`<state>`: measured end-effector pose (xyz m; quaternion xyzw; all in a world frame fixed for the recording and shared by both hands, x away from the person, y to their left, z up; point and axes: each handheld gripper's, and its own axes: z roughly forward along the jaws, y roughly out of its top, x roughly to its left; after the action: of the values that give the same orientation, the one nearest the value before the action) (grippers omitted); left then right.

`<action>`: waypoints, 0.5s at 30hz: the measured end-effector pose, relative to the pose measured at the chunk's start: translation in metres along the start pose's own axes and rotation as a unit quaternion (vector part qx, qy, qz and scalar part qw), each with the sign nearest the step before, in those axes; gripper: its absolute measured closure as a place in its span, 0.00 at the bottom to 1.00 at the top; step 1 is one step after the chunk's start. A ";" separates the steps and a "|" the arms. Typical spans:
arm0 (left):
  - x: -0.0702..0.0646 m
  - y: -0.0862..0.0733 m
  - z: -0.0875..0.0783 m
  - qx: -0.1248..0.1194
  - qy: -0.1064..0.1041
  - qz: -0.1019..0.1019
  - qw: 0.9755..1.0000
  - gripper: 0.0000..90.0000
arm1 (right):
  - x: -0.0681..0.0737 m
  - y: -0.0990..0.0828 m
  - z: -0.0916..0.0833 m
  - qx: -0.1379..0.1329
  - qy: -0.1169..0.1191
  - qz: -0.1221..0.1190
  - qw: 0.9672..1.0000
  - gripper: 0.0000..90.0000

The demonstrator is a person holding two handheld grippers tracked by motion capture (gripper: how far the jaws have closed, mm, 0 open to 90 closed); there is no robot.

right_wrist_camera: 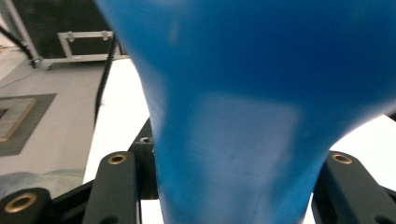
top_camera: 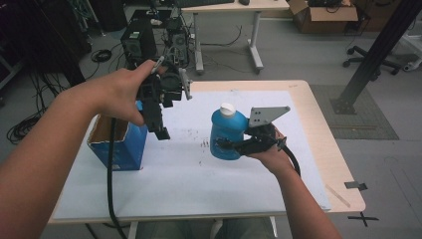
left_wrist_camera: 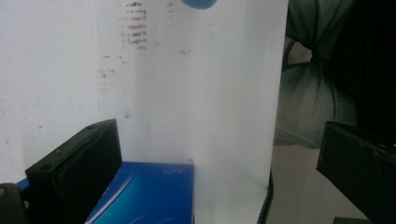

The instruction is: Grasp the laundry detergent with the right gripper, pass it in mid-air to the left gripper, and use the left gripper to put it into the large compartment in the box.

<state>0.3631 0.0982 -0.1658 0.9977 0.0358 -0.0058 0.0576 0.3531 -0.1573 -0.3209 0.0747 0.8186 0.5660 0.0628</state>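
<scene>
High view first, nearest the person: two bare forearms reach in over a white sheet that covers the wooden table. The right gripper lies level at mid-table, its jaws clamped around the lower body of a blue bottle with a white cap; the bottle stands upright, its base at the sheet (whether it quite rests there I cannot tell). The right gripper view confirms the hold: the bottle sits between the two black jaws, pressed from both sides.

To the left, a blue cardboard box stands open-topped on the sheet near the table's left edge, well apart from the bottle. The left gripper hangs above the box's right side, pointing down, with nothing in it. In the left gripper view its jaws stand wide apart over the sheet, a corner of the box below them and a sliver of the bottle at the top edge.

Beyond the table: a computer tower, a second desk and a cardboard carton on the floor.
</scene>
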 end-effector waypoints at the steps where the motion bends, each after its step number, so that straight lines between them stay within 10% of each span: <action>1: 0.000 0.000 0.000 0.000 0.000 0.000 1.000 0.00 | 0.000 0.000 0.000 0.000 0.000 0.000 1.000 0.52; 15: -0.003 0.011 0.002 0.008 -0.004 0.008 1.000 0.00 | 0.011 0.004 0.021 0.019 0.056 -0.026 0.998 0.52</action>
<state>0.3613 0.0867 -0.1663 0.9983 0.0277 -0.0094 0.0499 0.3463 -0.1349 -0.3250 0.0228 0.8333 0.5516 0.0295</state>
